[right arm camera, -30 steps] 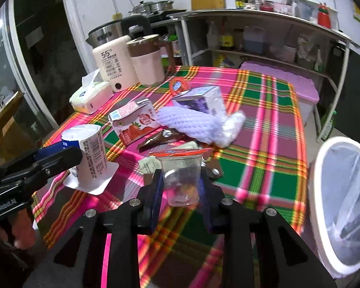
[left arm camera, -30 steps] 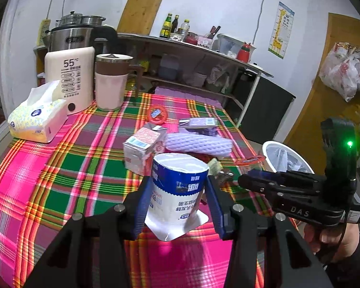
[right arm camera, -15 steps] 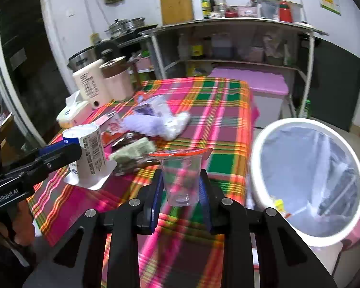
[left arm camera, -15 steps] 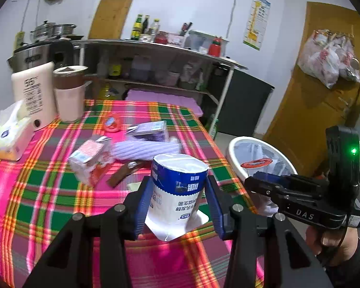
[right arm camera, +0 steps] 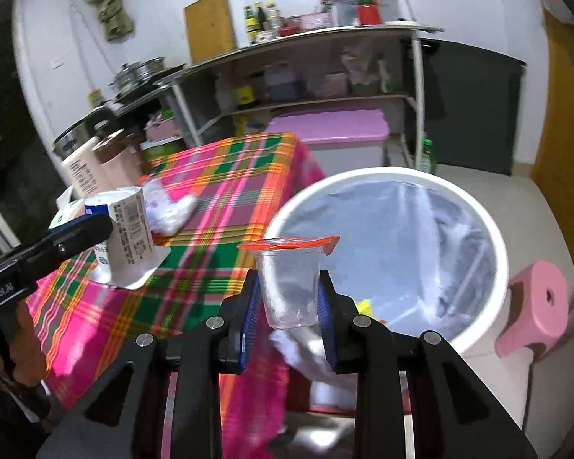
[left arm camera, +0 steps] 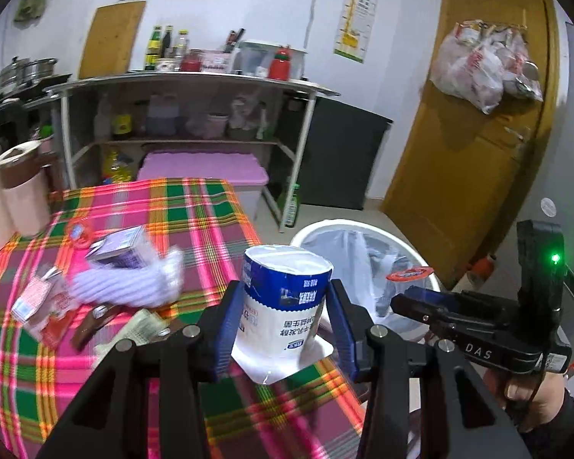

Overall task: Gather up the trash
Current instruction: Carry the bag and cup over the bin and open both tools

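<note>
Between the blue pads of my left claw (left arm camera: 285,325) sits a blue-and-white yogurt cup (left arm camera: 285,298), inverted, with its foil lid flap at the bottom; both pads are clamped on its sides. From the left wrist view, the cup hangs above the near right corner of the counter (left arm camera: 195,214), which carries a pink, green and orange plaid cloth.

My right claw (right arm camera: 289,310) is clamped on a clear plastic cup (right arm camera: 289,287) with an orange-red rim, held upright. From the right wrist view, this cup sits at the left rim of the white trash bin (right arm camera: 490,229), which stands on the floor at 3 o'clock from the counter and is lined with a clear bag. The bin opening fills the area from 12 to 3 o'clock of the clear cup. A pink stool (right arm camera: 535,306) stands just beside the bin at its 3 o'clock side.

Items lying on the counter, left wrist view:
- a white foam net sleeve (left arm camera: 130,287) at 9 o'clock of the yogurt cup;
- a purple carton (left arm camera: 118,246) touching the sleeve's far side;
- a red-and-white juice carton (left arm camera: 38,298) near the left edge;
- a brown wrapper (left arm camera: 92,323) just beside the sleeve's near side.
</note>
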Demonstrator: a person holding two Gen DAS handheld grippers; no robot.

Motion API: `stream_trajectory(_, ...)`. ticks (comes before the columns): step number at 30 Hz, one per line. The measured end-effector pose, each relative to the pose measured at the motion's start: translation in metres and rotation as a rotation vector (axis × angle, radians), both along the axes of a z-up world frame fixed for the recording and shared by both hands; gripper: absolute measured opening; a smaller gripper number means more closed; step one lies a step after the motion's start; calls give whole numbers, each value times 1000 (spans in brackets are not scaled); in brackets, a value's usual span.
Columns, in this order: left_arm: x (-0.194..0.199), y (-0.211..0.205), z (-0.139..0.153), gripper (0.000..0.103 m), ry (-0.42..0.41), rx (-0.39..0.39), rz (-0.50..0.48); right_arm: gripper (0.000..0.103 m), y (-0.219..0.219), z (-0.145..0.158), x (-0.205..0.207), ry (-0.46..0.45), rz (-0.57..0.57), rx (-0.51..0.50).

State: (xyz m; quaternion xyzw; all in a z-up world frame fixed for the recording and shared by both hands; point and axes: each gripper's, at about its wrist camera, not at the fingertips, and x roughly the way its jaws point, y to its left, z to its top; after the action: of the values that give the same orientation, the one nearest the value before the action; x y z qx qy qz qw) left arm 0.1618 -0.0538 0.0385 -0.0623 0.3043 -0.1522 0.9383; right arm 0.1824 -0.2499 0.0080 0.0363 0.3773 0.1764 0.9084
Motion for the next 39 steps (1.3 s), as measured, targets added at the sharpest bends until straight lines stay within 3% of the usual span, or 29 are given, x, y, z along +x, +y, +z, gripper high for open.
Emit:
stream_trajectory(12, 33, -53, -8, 46, 31, -2, -93, 30, -37, -16, 13, 49, -78, -32)
stream_trajectory(29, 60, -71, -27, 48, 104, -44, -168, 31, -52, -27, 26, 77, -113, -50)
stream_trajectory(31, 61, -72, -28, 48, 109, -53, -177, 33, -50, -27, 27, 78, -118, -49)
stream_trajectory(33, 60, -73, -29, 49, 111, -56, -183, 43, -51, -27, 27, 75, -122, -43)
stream_trajectory(39, 59, -72, -27, 49, 113, -63, -183, 45, -54, -24, 23, 71, -128, -32)
